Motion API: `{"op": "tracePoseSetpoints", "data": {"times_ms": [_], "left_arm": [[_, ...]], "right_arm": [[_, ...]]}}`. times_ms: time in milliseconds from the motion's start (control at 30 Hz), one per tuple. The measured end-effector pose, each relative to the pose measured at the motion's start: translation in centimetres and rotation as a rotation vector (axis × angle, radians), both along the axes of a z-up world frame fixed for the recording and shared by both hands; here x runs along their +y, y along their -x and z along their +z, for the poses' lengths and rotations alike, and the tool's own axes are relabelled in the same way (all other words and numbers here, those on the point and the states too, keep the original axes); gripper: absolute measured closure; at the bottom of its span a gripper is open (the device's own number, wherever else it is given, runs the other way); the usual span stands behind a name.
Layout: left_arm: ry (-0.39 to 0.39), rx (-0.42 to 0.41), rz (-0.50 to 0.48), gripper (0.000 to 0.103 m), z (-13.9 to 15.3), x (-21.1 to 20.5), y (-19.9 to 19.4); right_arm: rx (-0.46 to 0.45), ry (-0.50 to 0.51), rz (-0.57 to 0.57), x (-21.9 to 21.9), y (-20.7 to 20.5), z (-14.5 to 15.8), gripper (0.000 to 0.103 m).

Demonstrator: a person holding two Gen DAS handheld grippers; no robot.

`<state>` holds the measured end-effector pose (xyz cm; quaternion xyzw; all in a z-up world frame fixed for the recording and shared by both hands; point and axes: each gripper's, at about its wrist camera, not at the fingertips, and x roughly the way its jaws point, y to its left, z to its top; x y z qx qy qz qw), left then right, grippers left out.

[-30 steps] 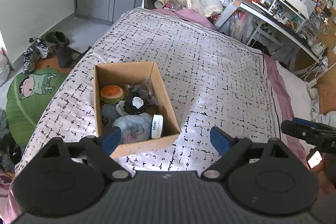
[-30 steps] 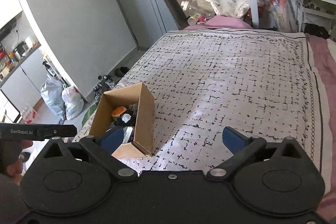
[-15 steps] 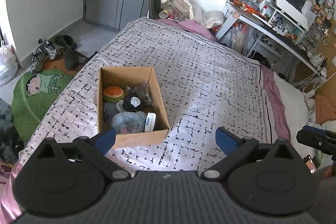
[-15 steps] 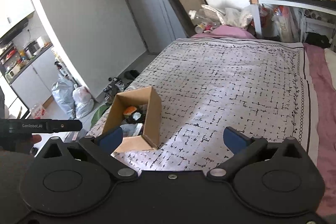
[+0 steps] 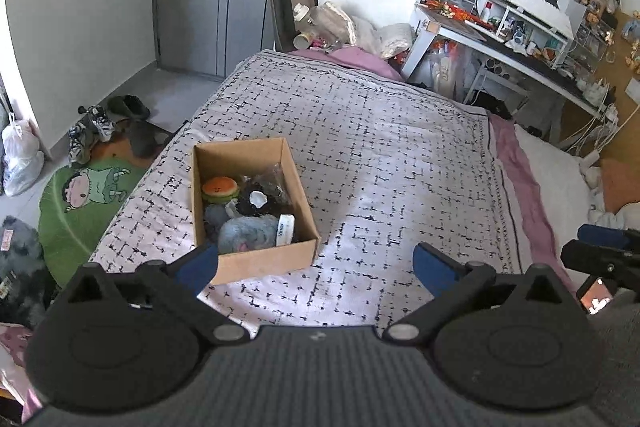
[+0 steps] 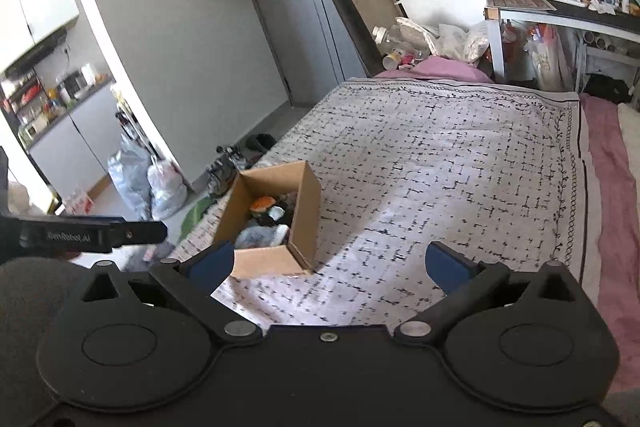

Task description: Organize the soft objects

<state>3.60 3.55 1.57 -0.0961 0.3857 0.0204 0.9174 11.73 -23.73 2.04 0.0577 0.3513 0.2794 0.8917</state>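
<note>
One cardboard box [image 5: 256, 263] stands on the patterned bedspread [image 5: 380, 155] near the left edge of the bed, and about five soft things lie inside it: one orange round toy [image 5: 219, 188] toward the far wall of the box, one black fluffy piece [image 5: 256, 203] beside it, one grey plush [image 5: 250, 233] with a white band [image 5: 285, 229] against the near wall, and two darker ones I cannot name. Both grippers hang above the bedspread on the near side of the box, touching nothing. The left gripper [image 5: 316, 263] has its two blue fingers wide apart and empty, and the right gripper [image 6: 330, 263] is spread and empty too.
</note>
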Motion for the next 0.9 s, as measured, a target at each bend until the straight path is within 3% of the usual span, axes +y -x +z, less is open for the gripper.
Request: {"op": "tracePoseSetpoints", "data": {"times_ms": [233,900], "left_arm": [[-0.011,-0.007,-0.044,0.000,0.9,-1.7,1.0],[-0.017,-0.013,-0.005,0.000,0.8,-2.3,1.4]], "right_arm": [[-0.005,-0.001,-0.019,-0.1,0.6,0.0,0.000],[-0.011,0.002,-0.051,-0.8,1.1,-0.4,0.000]]}}
